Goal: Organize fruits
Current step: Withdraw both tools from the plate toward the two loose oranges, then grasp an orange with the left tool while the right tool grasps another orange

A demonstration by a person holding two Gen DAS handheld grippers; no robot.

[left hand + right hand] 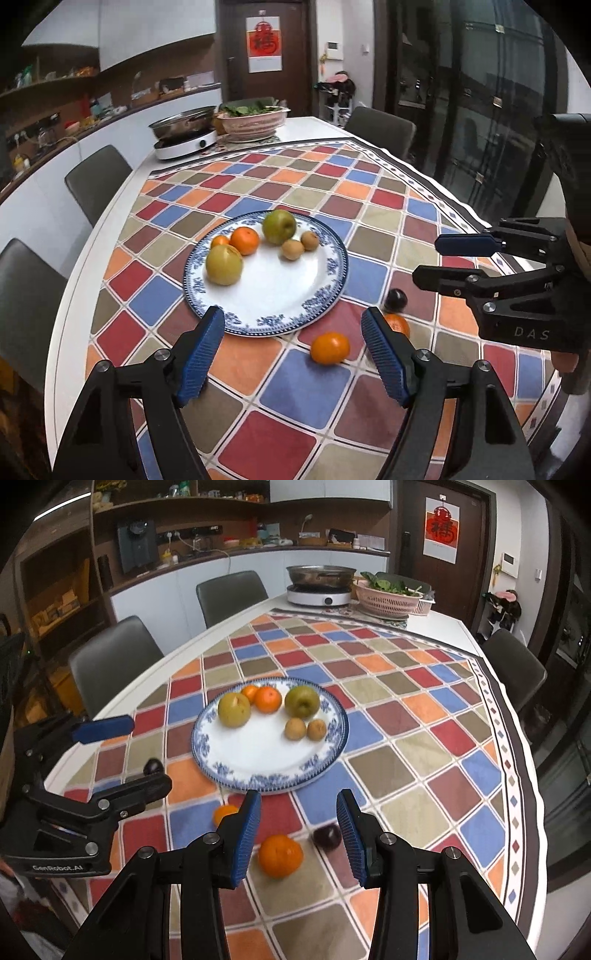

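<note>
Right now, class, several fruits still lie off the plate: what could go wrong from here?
1. The loose orange is round and may roll off when the open right gripper closes.
2. The dark plum beside it could get knocked away.
3. The plate is crowded at the back; additions may bump the kiwis.

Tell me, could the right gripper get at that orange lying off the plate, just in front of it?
Probably yes. The right gripper has its jaws open, and the orange lies on the tablecloth between them with nothing covering it. The dark plum sits close beside it.

White worktop [310,127] carries a checked cloth [280,391]; on it: plate [258,321], two oranges [330,348], dark plums [395,298].
</note>
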